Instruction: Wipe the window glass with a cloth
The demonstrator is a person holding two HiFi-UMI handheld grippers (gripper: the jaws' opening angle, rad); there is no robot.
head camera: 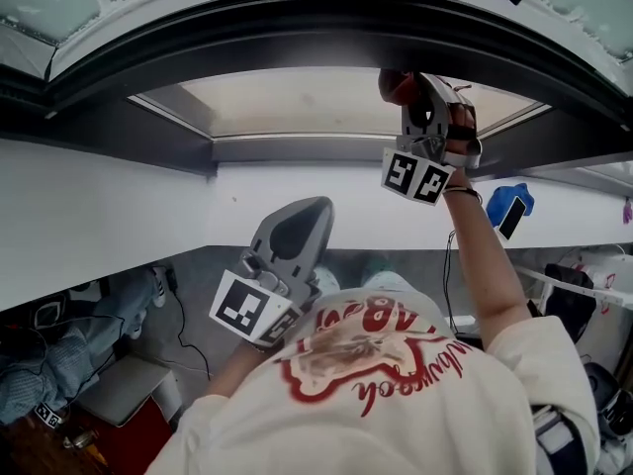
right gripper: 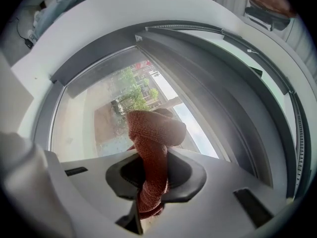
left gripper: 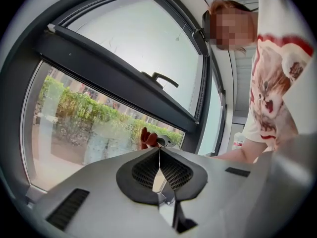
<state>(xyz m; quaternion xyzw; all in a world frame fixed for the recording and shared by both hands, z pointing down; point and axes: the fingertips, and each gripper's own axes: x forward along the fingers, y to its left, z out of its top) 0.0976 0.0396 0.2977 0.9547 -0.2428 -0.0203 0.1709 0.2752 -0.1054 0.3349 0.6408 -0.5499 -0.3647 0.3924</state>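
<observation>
- The right tongs (right gripper: 153, 168) are clenched on a rust-red cloth (right gripper: 151, 130). One end is pinched between the jaws and the rest bunches up in a fat wad past the tips.
- That wad is right up at the window glass (right gripper: 89, 118) of the lower pane. I can't tell whether it's actually pressing on the glass or just off it.
- In the head view the arm with the right tongs reaches up, so the cloth sits just under the dark grey window frame (head camera: 297, 43).
- The left tongs (left gripper: 159, 158) are clamped shut with nothing in them, jaws meeting in a thin line. They hang low in front of the person's white shirt (head camera: 415, 384) with the red print, well apart from the glass.
- From the left gripper view you can see green hedges through the pane, and a dark window handle (left gripper: 161, 78) on the tilted upper sash.
- A white sill (head camera: 99, 216) runs under the window.
</observation>
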